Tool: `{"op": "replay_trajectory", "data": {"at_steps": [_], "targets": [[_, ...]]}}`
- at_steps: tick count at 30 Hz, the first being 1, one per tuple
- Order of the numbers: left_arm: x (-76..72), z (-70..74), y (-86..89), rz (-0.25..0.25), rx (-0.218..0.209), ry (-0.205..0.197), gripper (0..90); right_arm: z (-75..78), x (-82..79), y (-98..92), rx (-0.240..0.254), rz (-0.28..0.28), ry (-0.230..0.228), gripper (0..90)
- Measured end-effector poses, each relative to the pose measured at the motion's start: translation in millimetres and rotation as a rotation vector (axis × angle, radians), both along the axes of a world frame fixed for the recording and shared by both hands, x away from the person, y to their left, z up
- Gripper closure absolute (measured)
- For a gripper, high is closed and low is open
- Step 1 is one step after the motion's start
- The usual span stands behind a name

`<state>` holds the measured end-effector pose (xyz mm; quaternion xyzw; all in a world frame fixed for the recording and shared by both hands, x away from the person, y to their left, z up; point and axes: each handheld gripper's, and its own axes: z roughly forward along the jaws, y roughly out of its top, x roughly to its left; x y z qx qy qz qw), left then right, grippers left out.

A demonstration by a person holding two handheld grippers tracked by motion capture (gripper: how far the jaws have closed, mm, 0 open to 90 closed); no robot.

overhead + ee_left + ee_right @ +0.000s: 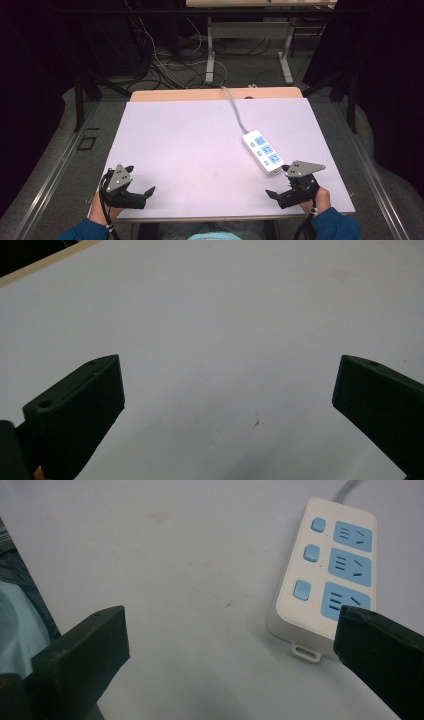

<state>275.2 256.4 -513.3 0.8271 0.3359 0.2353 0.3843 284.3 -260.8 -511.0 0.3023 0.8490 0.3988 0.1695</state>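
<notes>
Power strips: I count one (263, 152) on the table (190, 145).
Sockets on it: three, blue.
Switch buttons: three.
Grippers: two, left gripper (139, 180) and right gripper (278, 181).

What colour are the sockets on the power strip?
Light blue, set in the white power strip; clearest in the right gripper view.

L claw (141, 186) at lower left of the high view, jaws wide apart, nothing between. R claw (280, 181) at lower right, jaws also wide, empty.
</notes>
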Motion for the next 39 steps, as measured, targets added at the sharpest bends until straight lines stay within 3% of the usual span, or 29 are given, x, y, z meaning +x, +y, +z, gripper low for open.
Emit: {"op": "replay_trajectory", "data": {"at_steps": [4,6,27,39], "targets": [[0.3,0.0,-0.8,-0.001,0.005,-0.001,0.4,0.0,-0.5,-0.1,-0.003,0.003,0.003,0.7],[-0.3,-0.3,-1.7,0.0,0.0,0.017,0.3,-0.7,-0.2,0.4,0.005,-0.002,0.0,0.7],[0.6,-0.9,-1.0,-0.005,0.008,0.007,0.4,3.3,3.7,1.2,0.009,0.005,-0.003,0.7],[0.6,-1.9,-1.7,-0.003,0.008,0.017,0.3,10.6,9.1,2.6,0.011,-0.027,-0.006,0.7]]}}
